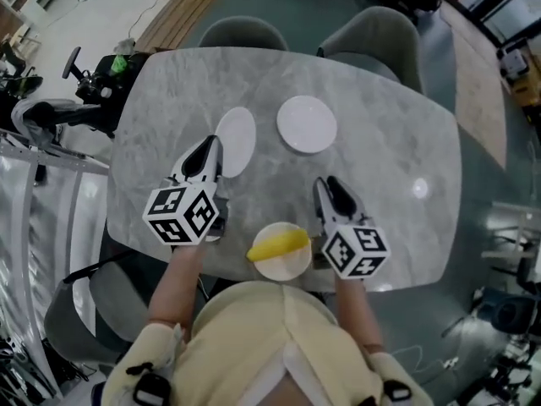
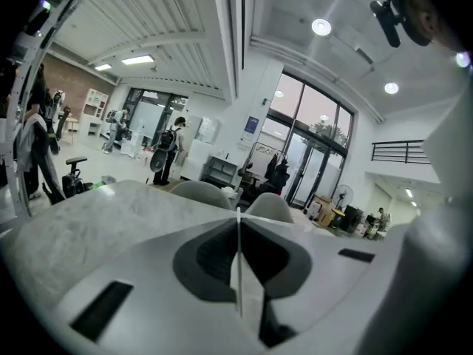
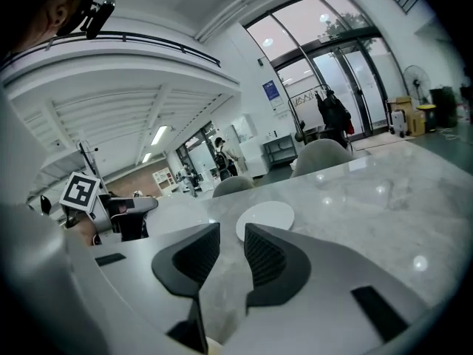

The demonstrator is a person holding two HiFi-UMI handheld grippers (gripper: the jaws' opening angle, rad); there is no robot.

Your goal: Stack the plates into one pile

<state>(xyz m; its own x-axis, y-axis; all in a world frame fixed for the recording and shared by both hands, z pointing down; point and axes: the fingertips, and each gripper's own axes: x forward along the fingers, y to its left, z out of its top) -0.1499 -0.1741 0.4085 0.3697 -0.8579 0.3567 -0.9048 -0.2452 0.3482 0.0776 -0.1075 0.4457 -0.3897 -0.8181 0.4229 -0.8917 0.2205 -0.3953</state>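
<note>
Cream top (image 1: 254, 332); grey left gripper (image 1: 211, 142), right gripper (image 1: 328, 183).

Head view: from above the person, steeply down on the table (image 1: 380, 142), mid range, both grippers in frame. Left gripper view: rides the left gripper (image 1: 213, 145), low, nearly level across the table toward chairs (image 2: 199, 193) and glass doors (image 2: 310, 146). Its own jaws are very close, with the left plate (image 2: 238, 261) edge-on between them. Right gripper view: rides the right gripper (image 1: 325, 184), low over the table, facing the far plate (image 3: 266, 217). Shared: table in all three; far plate and left gripper in head and right gripper views.
</note>
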